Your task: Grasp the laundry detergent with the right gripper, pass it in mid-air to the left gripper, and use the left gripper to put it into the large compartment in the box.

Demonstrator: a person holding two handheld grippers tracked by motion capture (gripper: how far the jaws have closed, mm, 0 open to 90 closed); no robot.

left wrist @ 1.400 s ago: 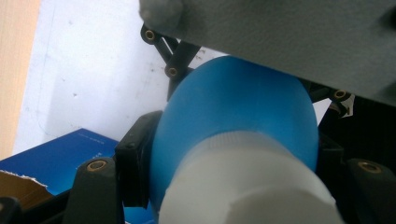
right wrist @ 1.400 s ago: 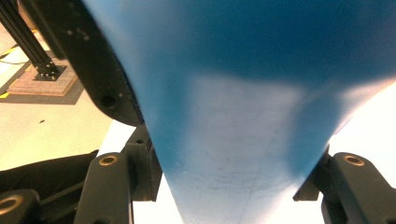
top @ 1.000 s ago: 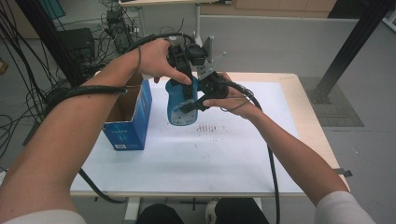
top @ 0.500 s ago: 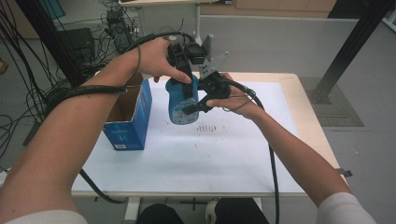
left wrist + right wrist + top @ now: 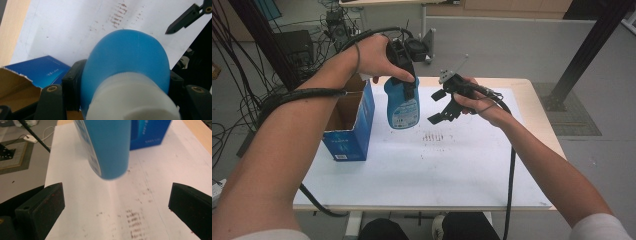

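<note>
While our left claw (image 5: pixel 408 89) grips the blue bottle (image 5: pixel 402 105) above the white-papered surface (image 5: pixel 462 170), our right claw (image 5: pixel 439 105), just opened wide, hangs beside it; open room lies near and right.

A light wooden table (image 5: pixel 539 107) covered by a white sheet (image 5: pixel 427 170) stands on a grey floor (image 5: pixel 512 45), with tangled black cables (image 5: pixel 242 95) left and a black metal post (image 5: pixel 584 55) right.
</note>
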